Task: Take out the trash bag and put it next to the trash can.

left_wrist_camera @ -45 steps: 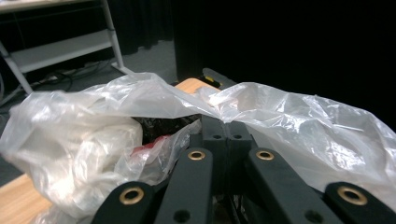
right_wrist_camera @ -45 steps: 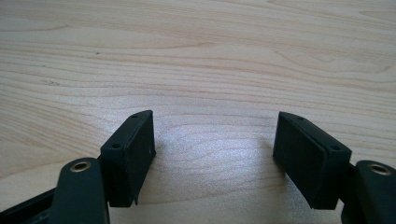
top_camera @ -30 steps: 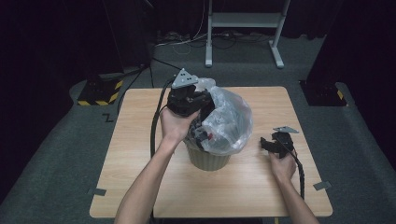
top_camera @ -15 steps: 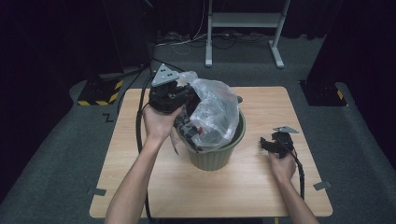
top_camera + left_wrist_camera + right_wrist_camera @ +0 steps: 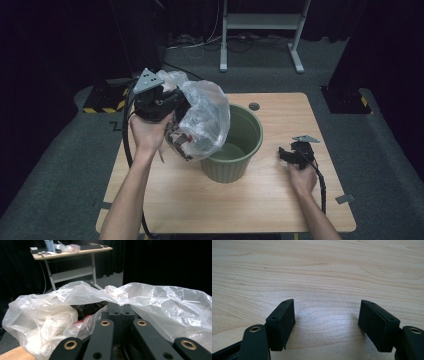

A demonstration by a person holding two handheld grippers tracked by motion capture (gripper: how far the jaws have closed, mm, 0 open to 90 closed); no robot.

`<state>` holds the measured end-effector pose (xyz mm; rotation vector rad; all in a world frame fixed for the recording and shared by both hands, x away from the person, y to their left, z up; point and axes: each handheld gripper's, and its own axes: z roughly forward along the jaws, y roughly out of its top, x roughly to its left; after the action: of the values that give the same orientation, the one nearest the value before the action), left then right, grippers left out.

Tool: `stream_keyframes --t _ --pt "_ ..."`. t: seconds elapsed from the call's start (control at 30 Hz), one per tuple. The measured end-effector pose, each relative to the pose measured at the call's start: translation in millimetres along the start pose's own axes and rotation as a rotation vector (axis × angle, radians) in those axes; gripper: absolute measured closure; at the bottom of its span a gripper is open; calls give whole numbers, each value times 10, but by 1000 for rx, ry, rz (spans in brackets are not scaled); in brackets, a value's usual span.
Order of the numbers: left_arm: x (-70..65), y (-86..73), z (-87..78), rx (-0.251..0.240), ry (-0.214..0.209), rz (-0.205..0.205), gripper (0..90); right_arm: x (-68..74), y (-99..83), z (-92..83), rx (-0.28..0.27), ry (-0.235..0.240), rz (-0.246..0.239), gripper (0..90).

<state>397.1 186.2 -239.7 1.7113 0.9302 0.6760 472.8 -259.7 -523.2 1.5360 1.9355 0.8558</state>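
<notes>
A clear plastic bag [image 5: 202, 120] with dark and red scraps inside hangs in the air to the left of a green bin [image 5: 235, 142], its lower part still over the bin's left rim. My left gripper [image 5: 170, 102] is shut on the gathered top of the bag [image 5: 117, 296]; its jaws meet on the crumpled film. The bin stands upright in the middle of the wooden table [image 5: 260, 200] and looks empty inside. My right gripper [image 5: 285, 153] rests low over the table right of the bin, open [image 5: 325, 322], with bare wood between its fingers.
A round hole [image 5: 254, 106] sits in the table's far edge behind the bin. A white desk frame [image 5: 260, 22] stands on the floor beyond the table. Black cables trail from both grippers along the forearms. Dark curtains surround the area.
My left gripper has lifted the bag out of the bin and carried it left and up. The bin's inside now shows. The right gripper has stayed in place.
</notes>
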Motion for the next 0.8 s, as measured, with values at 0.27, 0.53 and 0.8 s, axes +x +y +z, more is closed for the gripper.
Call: stream_keyframes --t 0.27,0.53,0.8 --pt "180 -133 -122 -2 62 -31 900 1 0 0 0 1 0 292" --pt "386 -248 -278 -11 122 -73 900 1 0 0 0 1 0 292" --pt "538 -396 -344 14 198 -81 900 1 0 0 0 0 -1 292"
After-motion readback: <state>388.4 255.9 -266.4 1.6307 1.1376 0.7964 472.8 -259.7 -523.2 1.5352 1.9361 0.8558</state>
